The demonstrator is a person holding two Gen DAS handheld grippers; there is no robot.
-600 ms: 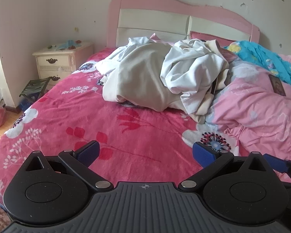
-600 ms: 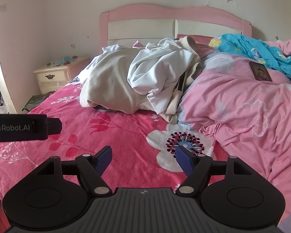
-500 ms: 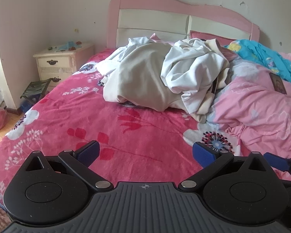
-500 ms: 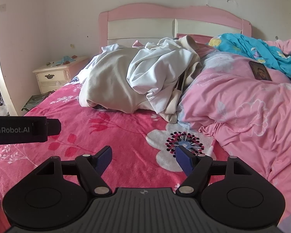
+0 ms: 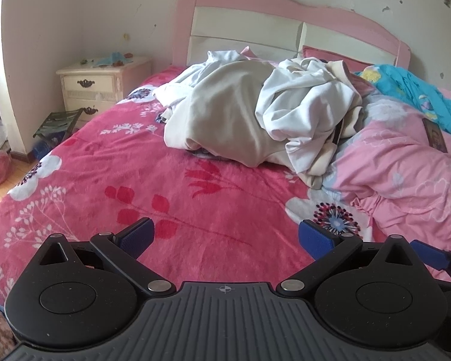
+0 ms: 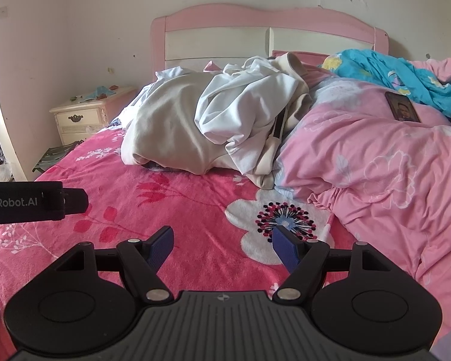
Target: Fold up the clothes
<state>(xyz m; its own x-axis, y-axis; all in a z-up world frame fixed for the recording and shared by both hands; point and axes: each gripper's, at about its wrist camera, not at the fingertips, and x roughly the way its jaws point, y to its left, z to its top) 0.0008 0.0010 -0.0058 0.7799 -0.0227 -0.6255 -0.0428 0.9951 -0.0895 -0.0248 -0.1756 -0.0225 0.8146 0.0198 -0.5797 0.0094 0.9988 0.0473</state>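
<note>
Clothes pile [image 5: 255, 114] is seen upper centre, well apart from both grippers; left gripper [image 5: 225, 237] & right gripper [image 6: 222, 245] are spread wide, nothing held.

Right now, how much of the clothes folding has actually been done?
Nothing looks folded yet. The crumpled heap of white and cream clothes lies in a jumble on the red floral bedspread, beside the rumpled pink quilt. Nothing is in hand: the left gripper and right gripper are both open and empty, short of the heap. Picking up, spreading and folding every garment remains.
</note>
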